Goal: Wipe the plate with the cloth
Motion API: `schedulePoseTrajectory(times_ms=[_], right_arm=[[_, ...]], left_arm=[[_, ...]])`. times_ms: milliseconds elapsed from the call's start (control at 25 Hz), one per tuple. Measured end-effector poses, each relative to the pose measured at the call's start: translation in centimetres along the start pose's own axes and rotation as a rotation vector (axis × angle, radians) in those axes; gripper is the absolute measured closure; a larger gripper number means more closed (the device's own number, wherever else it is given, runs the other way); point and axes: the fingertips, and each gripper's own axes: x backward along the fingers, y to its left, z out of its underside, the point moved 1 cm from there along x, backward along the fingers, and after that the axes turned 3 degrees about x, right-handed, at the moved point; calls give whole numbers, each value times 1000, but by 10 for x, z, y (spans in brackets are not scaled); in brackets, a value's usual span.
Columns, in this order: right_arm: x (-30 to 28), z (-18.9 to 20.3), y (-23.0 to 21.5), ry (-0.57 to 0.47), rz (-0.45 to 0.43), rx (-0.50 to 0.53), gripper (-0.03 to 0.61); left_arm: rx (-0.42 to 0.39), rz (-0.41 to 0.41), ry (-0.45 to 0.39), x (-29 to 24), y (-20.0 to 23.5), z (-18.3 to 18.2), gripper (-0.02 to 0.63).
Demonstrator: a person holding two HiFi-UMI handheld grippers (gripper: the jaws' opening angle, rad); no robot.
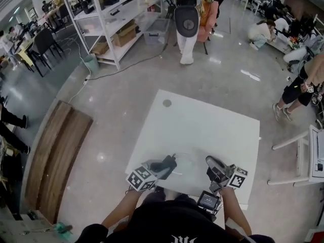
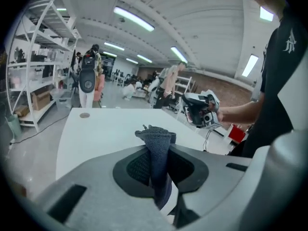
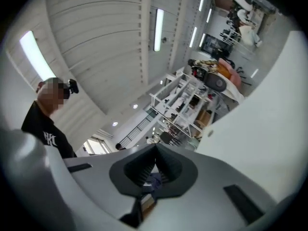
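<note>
The worktop (image 1: pixel 217 130) is a white, square panel with a plain surface. A small round grey disc (image 1: pixel 167 103) lies flat on it near the far left corner, well apart from the near edge. Close to the near edge there is a faint translucent round outline, possibly a clear plate (image 1: pixel 188 165). Its contact with the surface cannot be confirmed.

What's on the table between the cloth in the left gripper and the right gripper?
In the head view, between the cloth and the right gripper lies white table with a faint glassy outline, possibly a clear plate; I cannot confirm.
</note>
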Motion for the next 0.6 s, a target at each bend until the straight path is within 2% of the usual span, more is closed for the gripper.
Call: schedulePoseTrajectory(times_ms=[120,280,360,440,600], right_arm=[[-16,-14,59,-51,-141,93,574],[-34,-14,125,-81,-299,197,574],[-38,-9,142,-102,-332,208,574],[-39,-1,154,-125,-340,205,574],[-41,21,168,-134,-326,207,574]], left_arm=[[-33,84,-64,11,-16,-19,563],[16,258,-163,33,-29,-38,563],[31,332,-213,44,-34,-47,563],[31,372,-240,57,-40,-49,563],[-6,411,-224,78,-44,-37,563]])
